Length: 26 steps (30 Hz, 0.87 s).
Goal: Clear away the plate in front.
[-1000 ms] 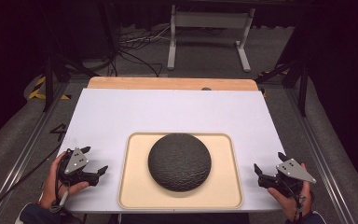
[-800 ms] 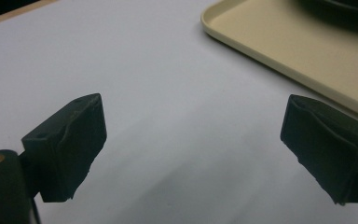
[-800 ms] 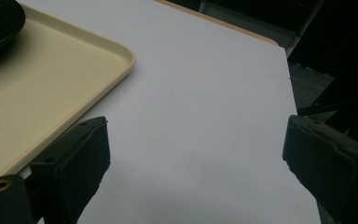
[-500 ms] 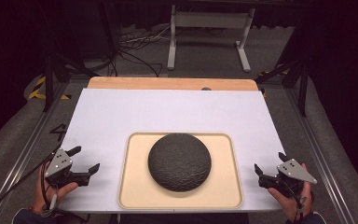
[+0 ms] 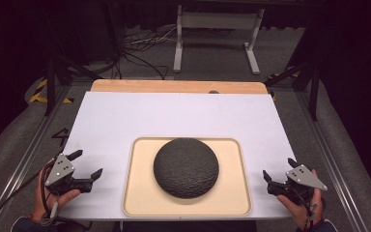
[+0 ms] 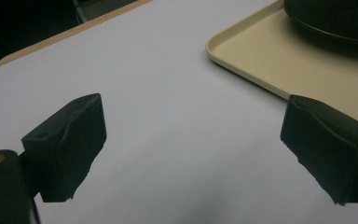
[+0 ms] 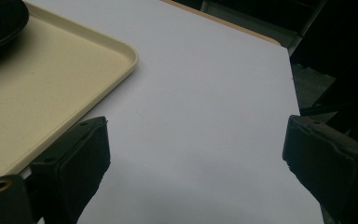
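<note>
High view: the left gripper [image 5: 87,164] and right gripper [image 5: 278,170] sit low at the table's near corners, each held in a hand, jaws spread wide and empty. Between them, apart from both, the black bowl [image 5: 186,167] lies upside down on the beige tray [image 5: 137,193].

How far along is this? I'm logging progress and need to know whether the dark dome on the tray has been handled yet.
Nothing looks done yet: the dark dome sits untouched on the beige tray. In hand: the left gripper and right gripper flank the tray, jaws open, holding nothing. Reaching in and gripping remain.
</note>
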### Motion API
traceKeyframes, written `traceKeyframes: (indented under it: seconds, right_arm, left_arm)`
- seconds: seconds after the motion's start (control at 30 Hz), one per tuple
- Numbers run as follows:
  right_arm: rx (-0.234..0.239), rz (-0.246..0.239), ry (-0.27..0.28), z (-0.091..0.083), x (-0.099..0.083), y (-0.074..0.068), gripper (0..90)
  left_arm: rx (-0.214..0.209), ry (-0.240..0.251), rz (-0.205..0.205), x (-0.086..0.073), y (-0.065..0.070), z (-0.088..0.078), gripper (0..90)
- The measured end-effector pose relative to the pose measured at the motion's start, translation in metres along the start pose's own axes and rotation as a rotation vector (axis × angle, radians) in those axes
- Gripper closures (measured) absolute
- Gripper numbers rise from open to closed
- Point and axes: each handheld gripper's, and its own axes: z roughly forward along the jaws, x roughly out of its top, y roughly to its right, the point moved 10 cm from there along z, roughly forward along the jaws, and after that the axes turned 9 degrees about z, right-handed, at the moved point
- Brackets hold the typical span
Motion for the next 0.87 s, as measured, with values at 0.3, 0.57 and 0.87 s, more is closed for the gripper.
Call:
traceKeyframes:
  seconds: [0.3,0.57,0.87]
  right_arm:
    - [0.002,0.002,0.002,0.000,0.000,0.000,7.5]
    - [0.006,0.005,0.001,0.001,0.000,0.000,7.5]
    - [0.001,0.014,0.001,0.001,0.000,0.002,7.4]
  left_arm:
    - [-0.002,-0.010,0.023,0.002,0.002,0.002,7.8]
    - [-0.016,-0.027,0.037,0.002,0.007,0.008,7.8]
    - [-0.016,-0.031,0.035,0.004,0.007,0.011,7.8]
